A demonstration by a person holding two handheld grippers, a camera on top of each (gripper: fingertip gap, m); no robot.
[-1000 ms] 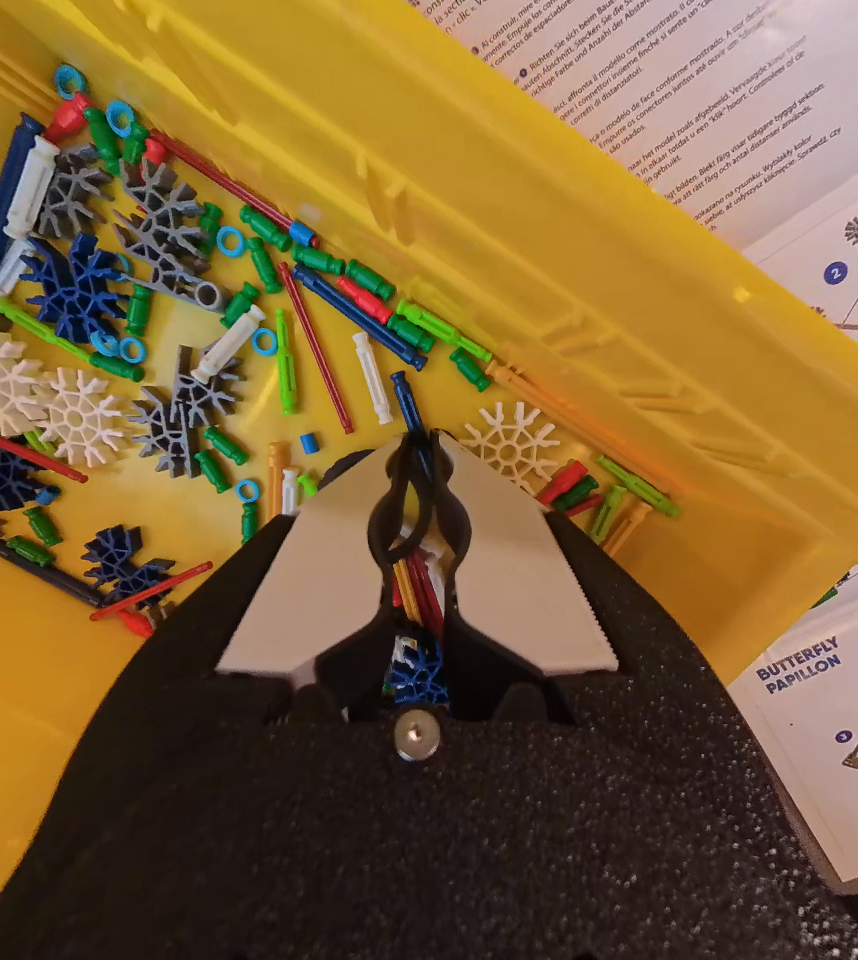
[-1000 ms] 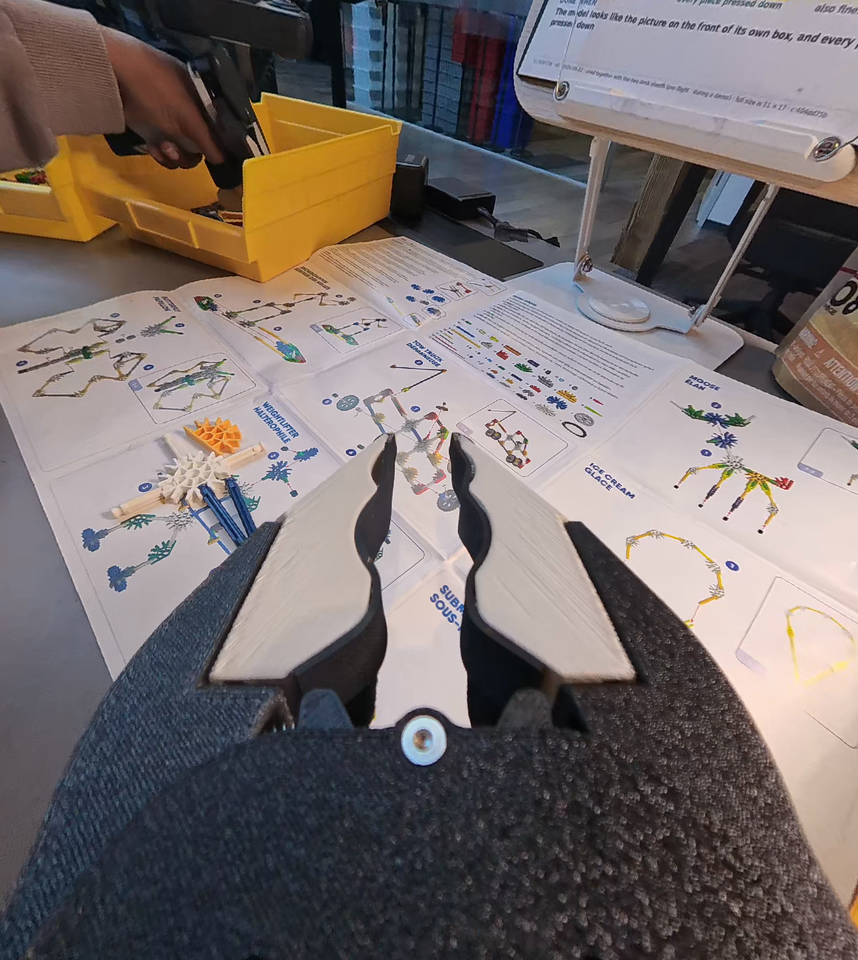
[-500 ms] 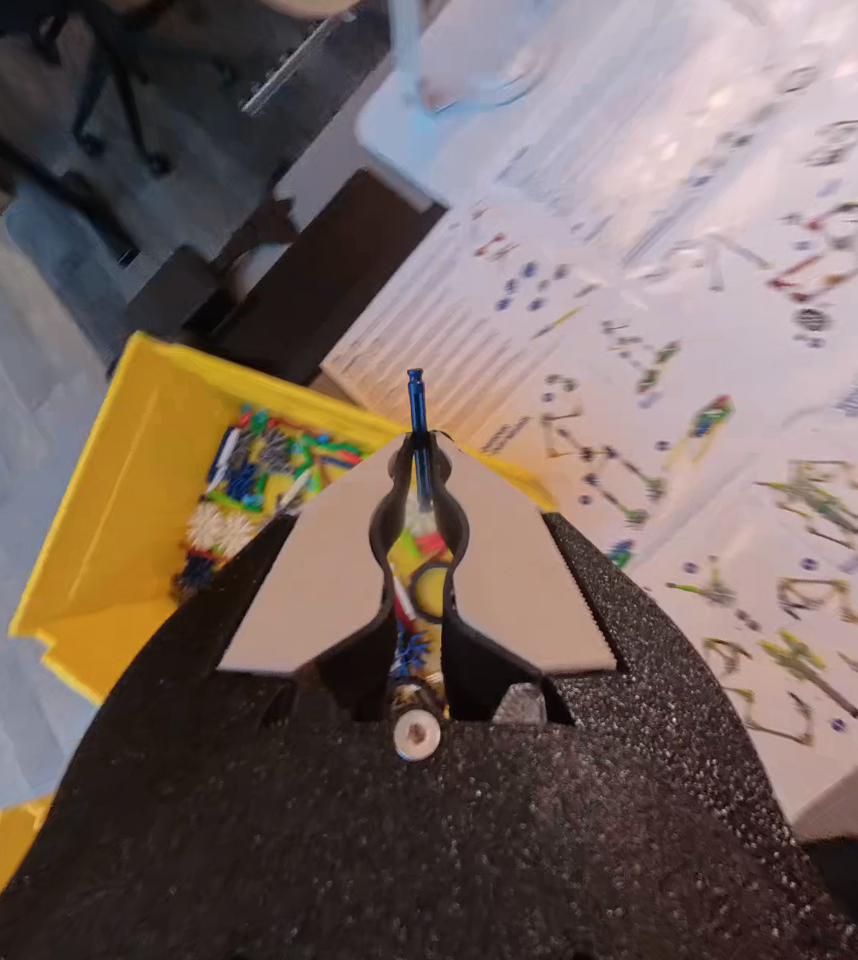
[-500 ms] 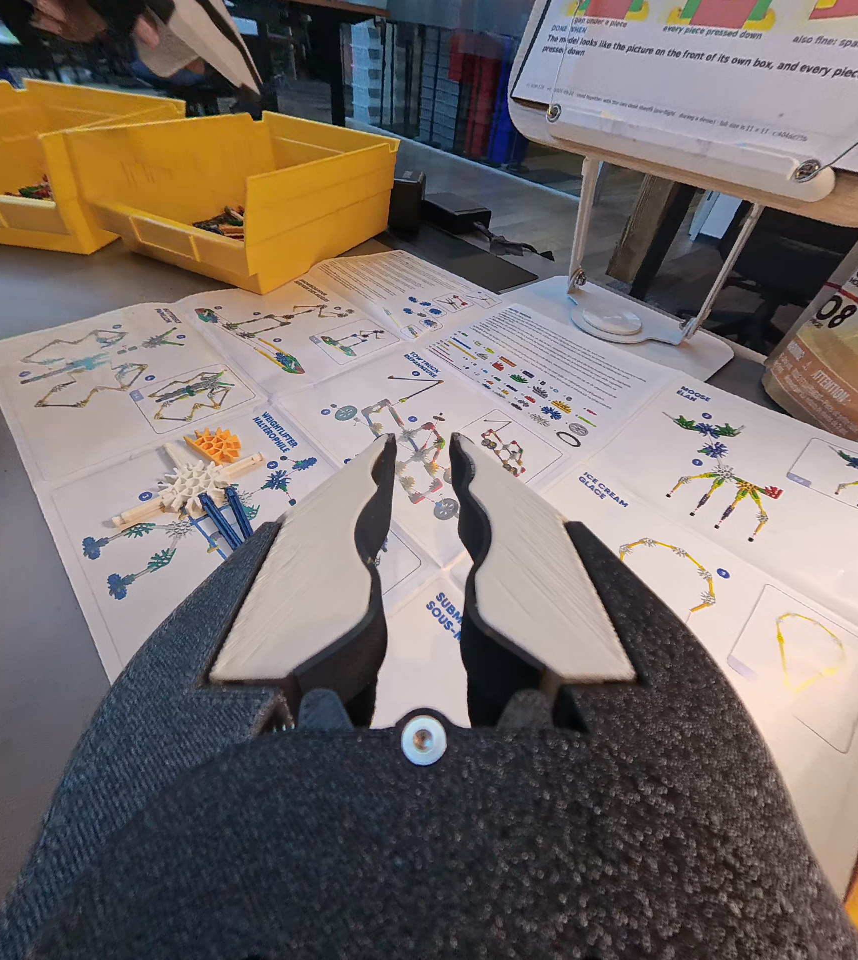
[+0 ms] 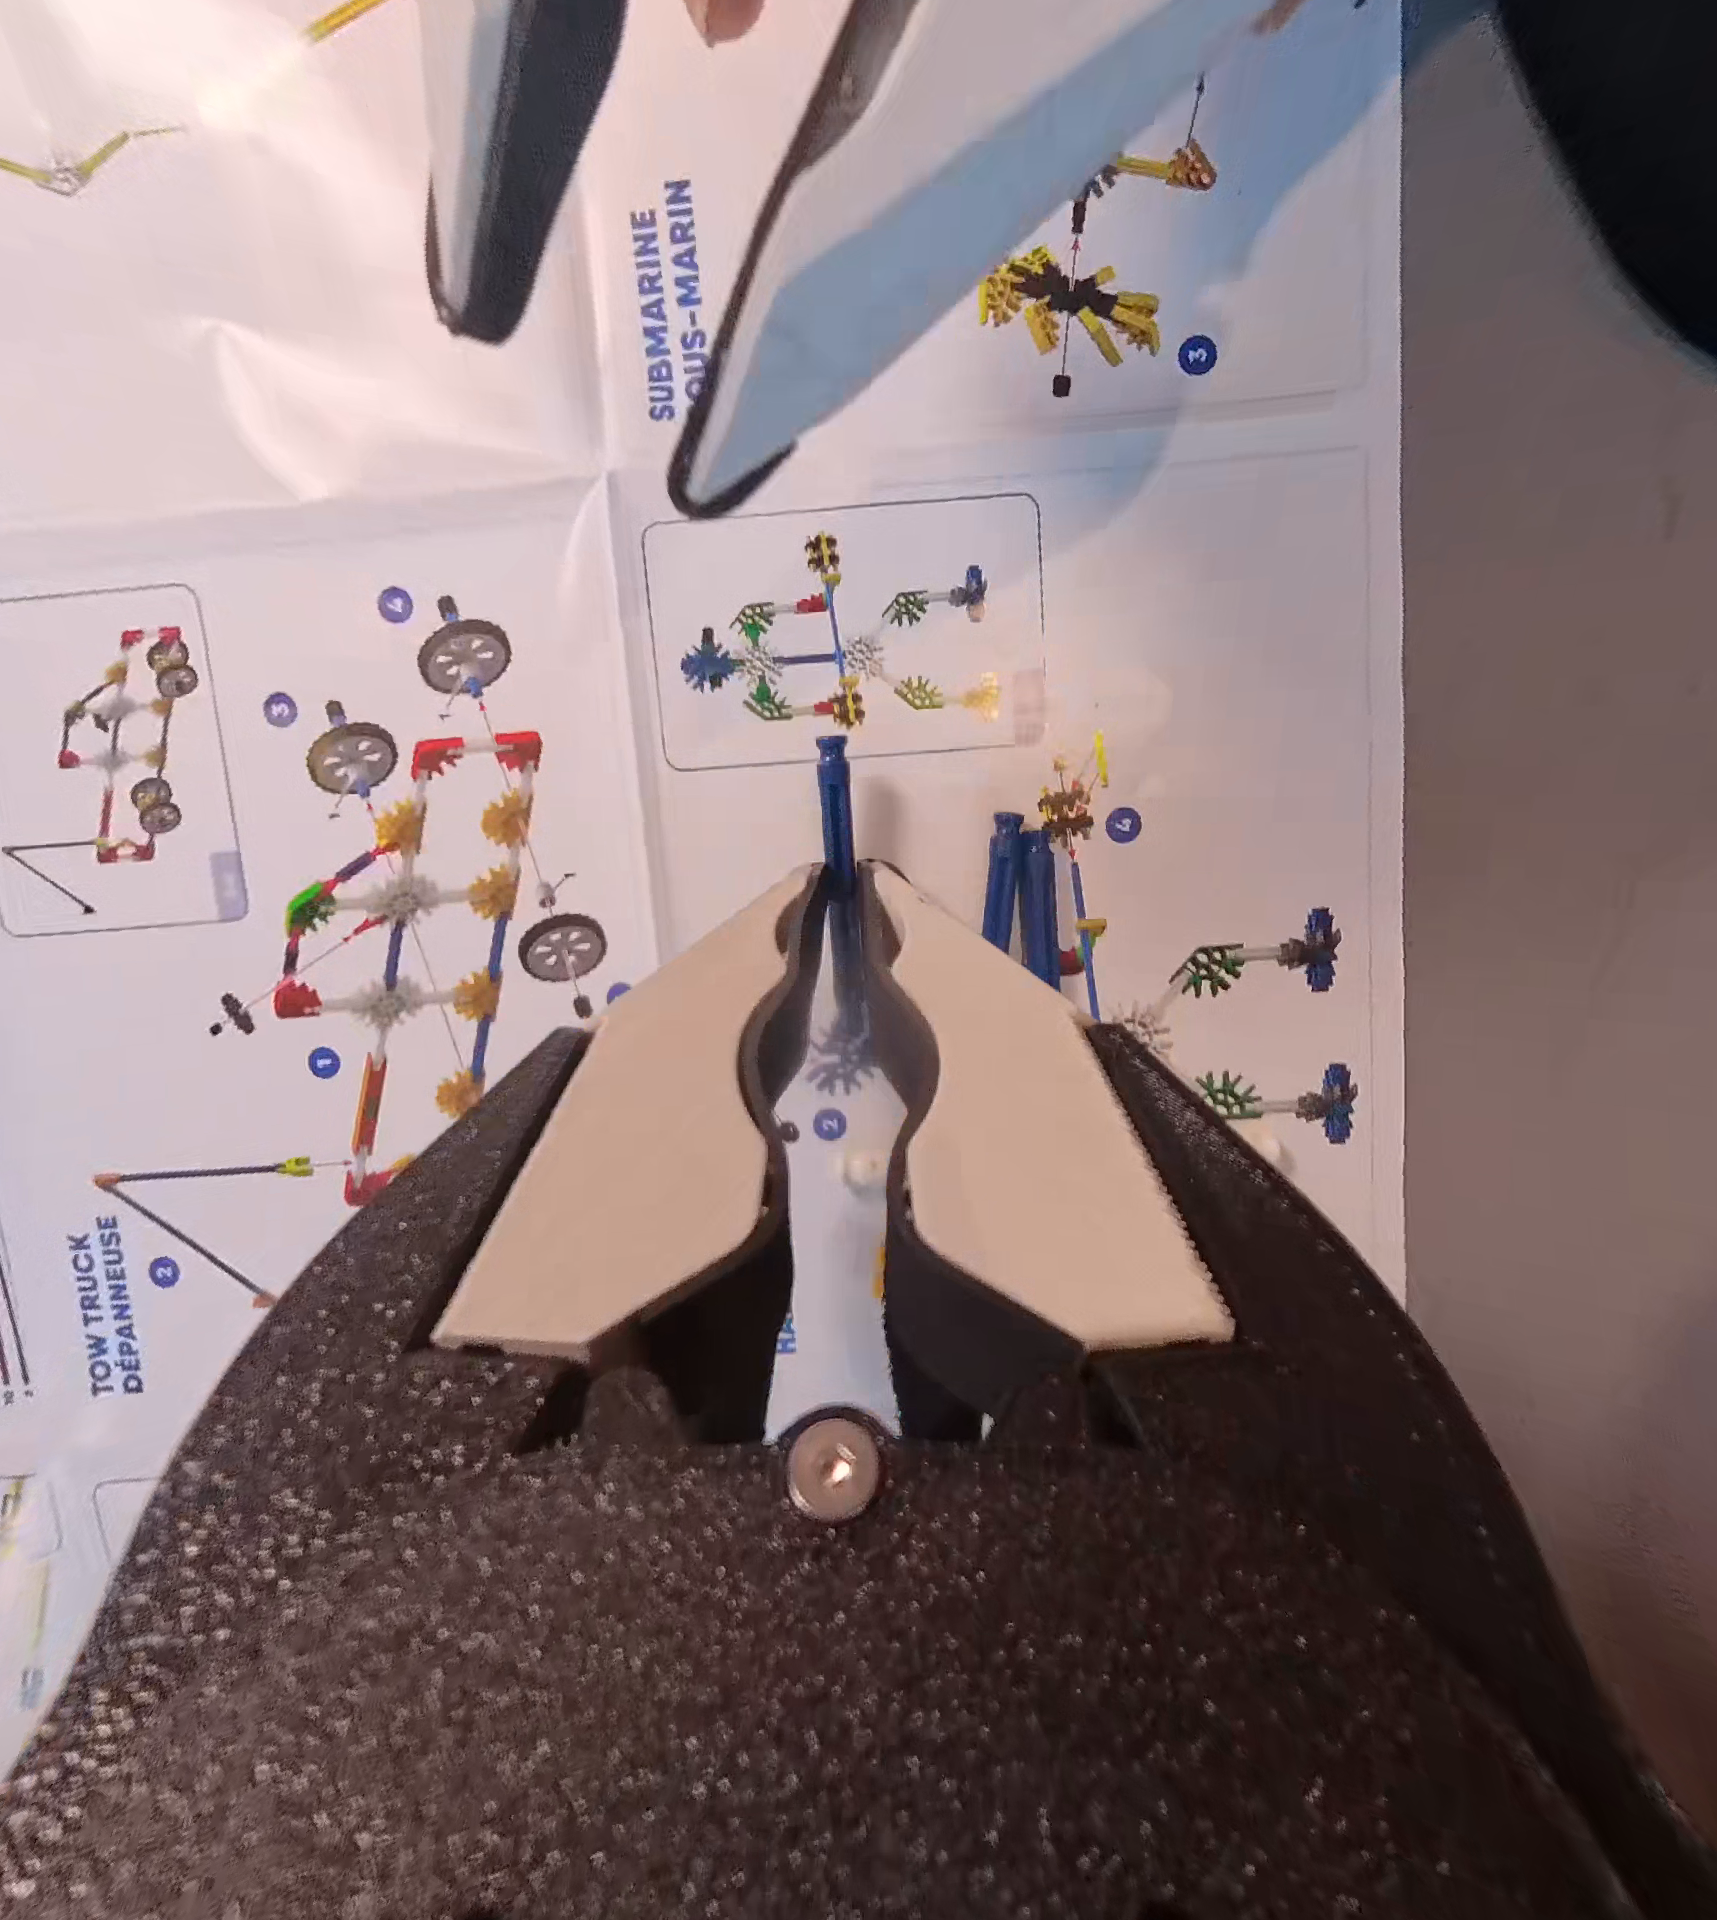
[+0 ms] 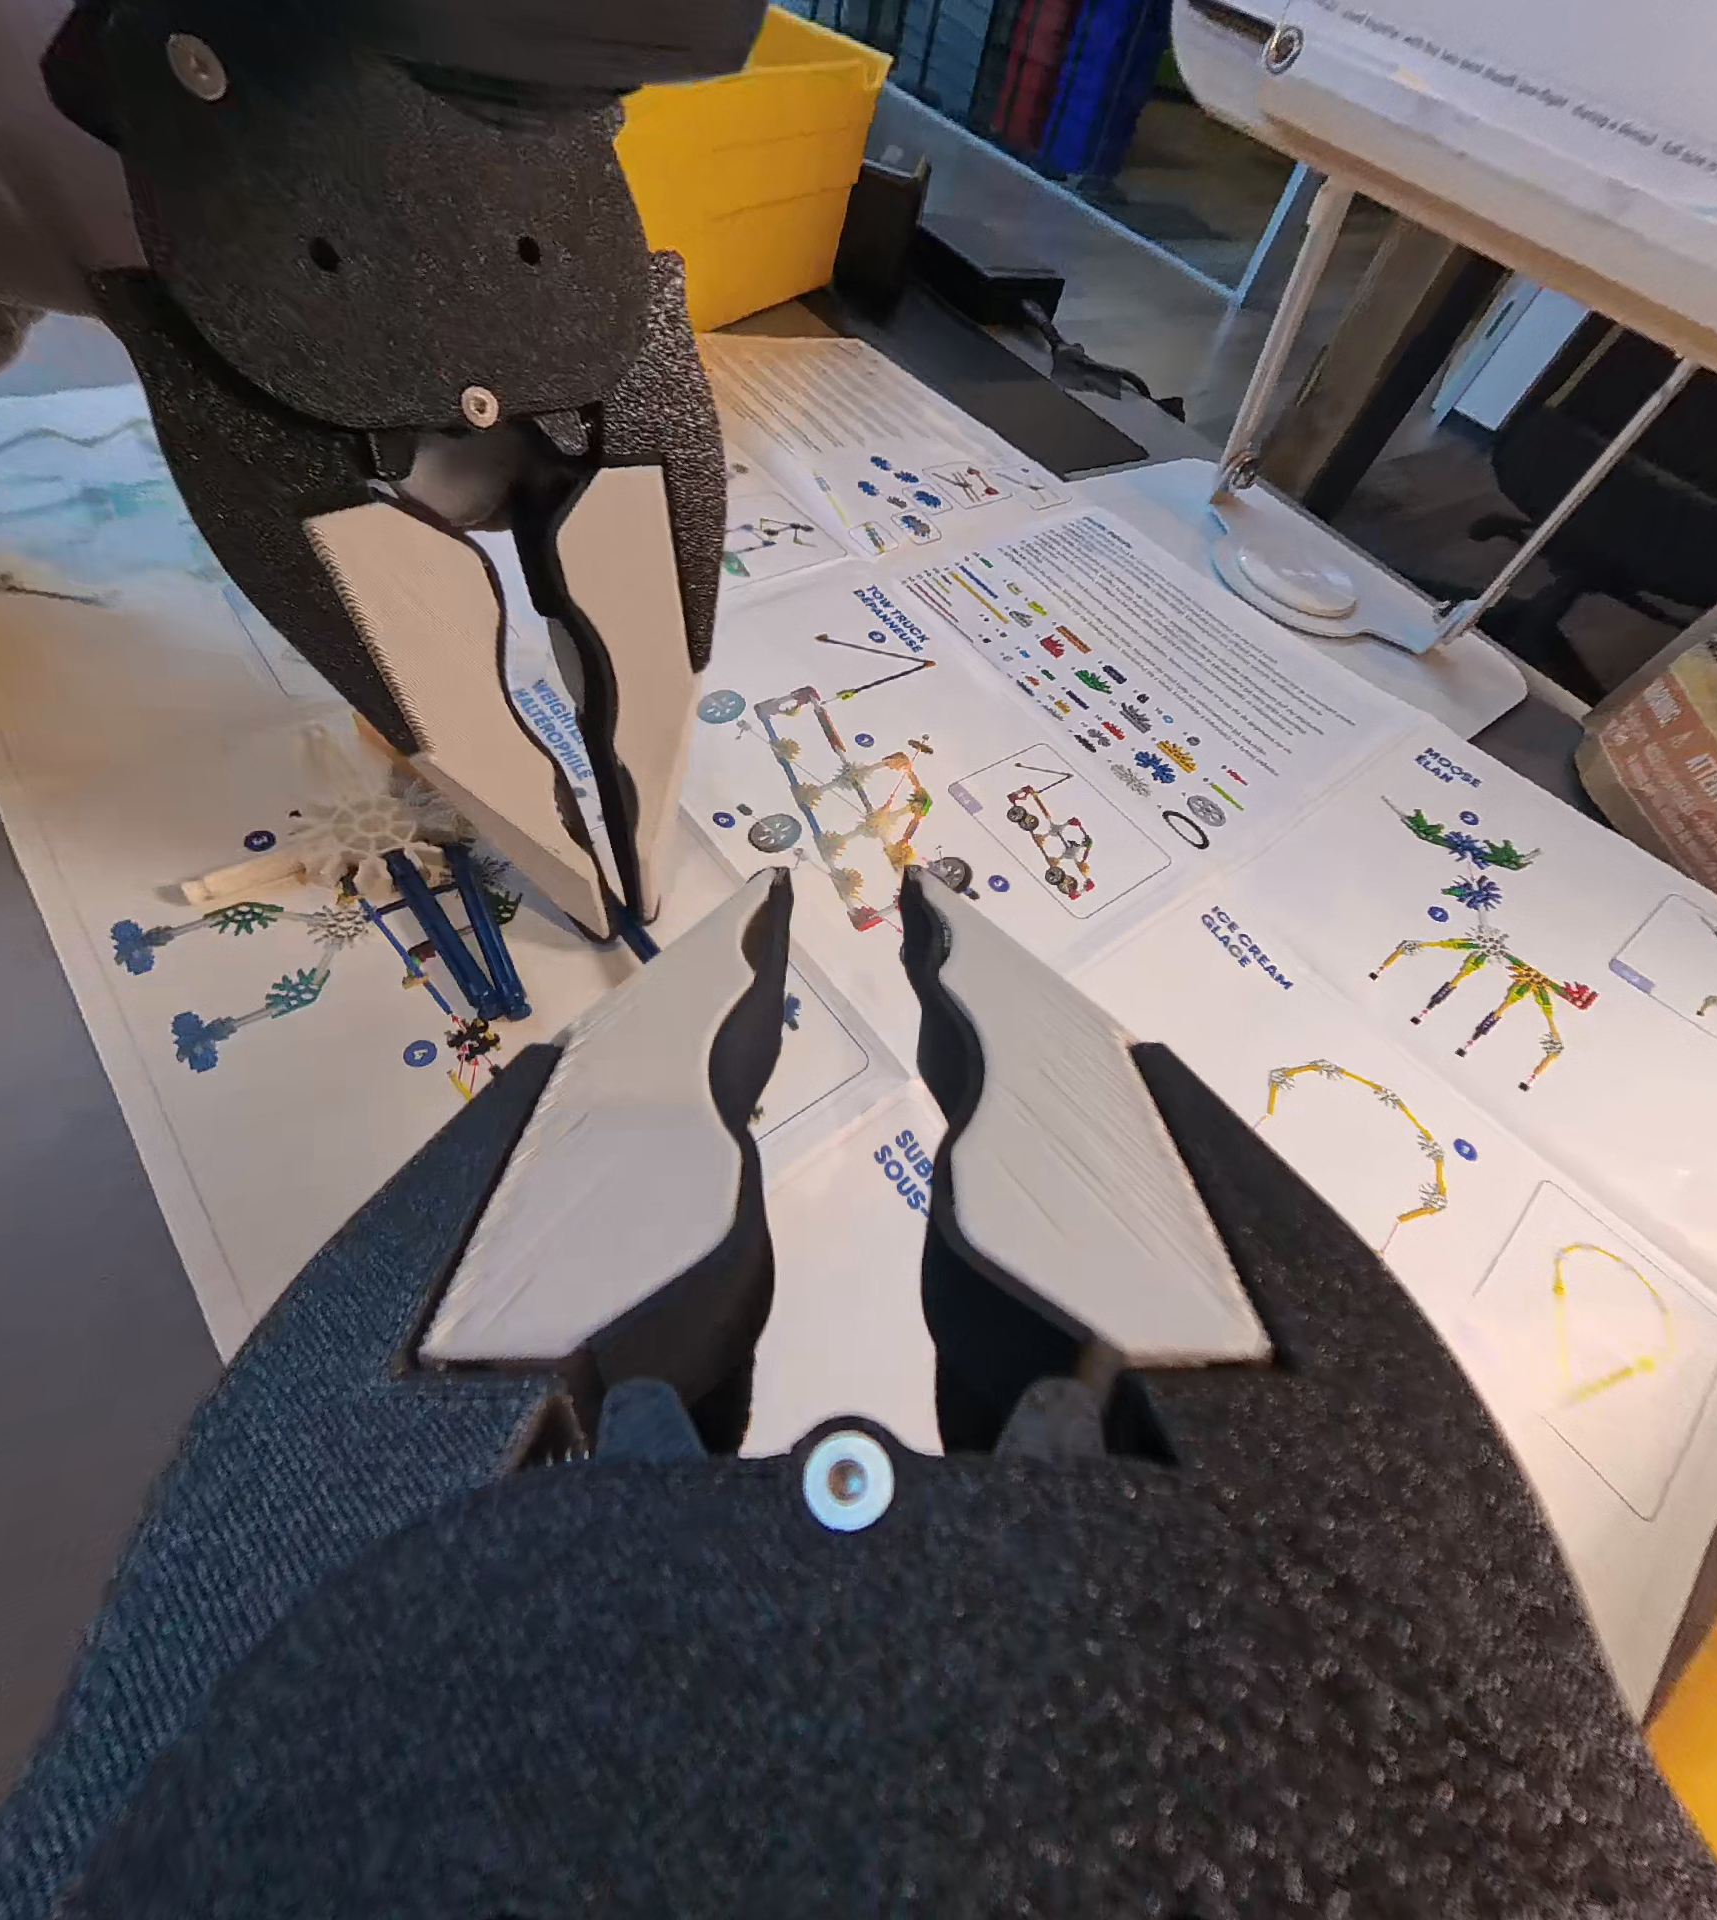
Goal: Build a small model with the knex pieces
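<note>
Left tongs (image 5: 841,868), lifted from bin, pinch blue rod (image 5: 834,800).

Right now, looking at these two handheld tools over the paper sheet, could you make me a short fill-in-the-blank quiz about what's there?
1. The left tool is shut on a thin rod coloured ____.
2. The right tool holds nothing, and its jaws stand ____.
3. Both tools hang above a printed instruction sheet lying ____ on the table.
4. The bin behind the left tool is coloured ____.

Missing words: blue; open; flat; yellow
</note>
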